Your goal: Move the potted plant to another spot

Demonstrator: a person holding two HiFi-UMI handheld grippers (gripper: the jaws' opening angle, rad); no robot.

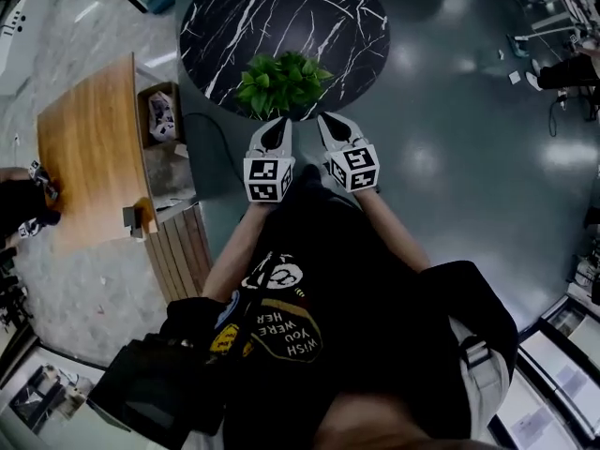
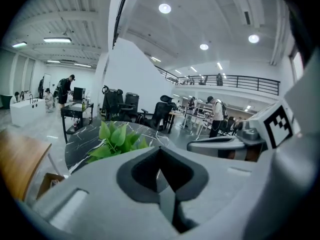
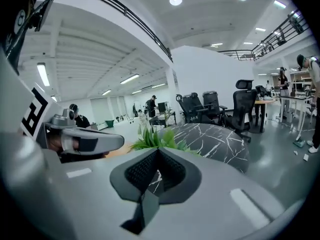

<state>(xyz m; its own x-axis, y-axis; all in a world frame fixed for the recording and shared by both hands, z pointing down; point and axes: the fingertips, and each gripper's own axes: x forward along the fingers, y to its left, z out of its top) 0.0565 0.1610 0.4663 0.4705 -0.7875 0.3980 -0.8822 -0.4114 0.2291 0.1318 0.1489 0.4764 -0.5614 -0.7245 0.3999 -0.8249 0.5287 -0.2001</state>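
Observation:
The potted plant [image 1: 281, 81] with bright green leaves stands at the near edge of the round black marble table [image 1: 234, 17]. Both grippers are held side by side just in front of it, pointing at it and apart from it. My left gripper [image 1: 277, 131] has its jaws together with nothing between them. My right gripper [image 1: 336, 127] is likewise shut and empty. In the left gripper view the leaves [image 2: 117, 139] show just beyond the shut jaws of the left gripper [image 2: 160, 151]. In the right gripper view the plant [image 3: 157, 140] sits behind the tip of the right gripper [image 3: 159, 151]. The pot itself is hidden.
A curved wooden table [image 1: 89, 148] stands to the left, with an open cardboard box [image 1: 161, 115] between it and the marble table. Office chairs [image 2: 125, 106] and desks with people fill the far side of the room. Shiny grey floor [image 1: 450, 139] lies to the right.

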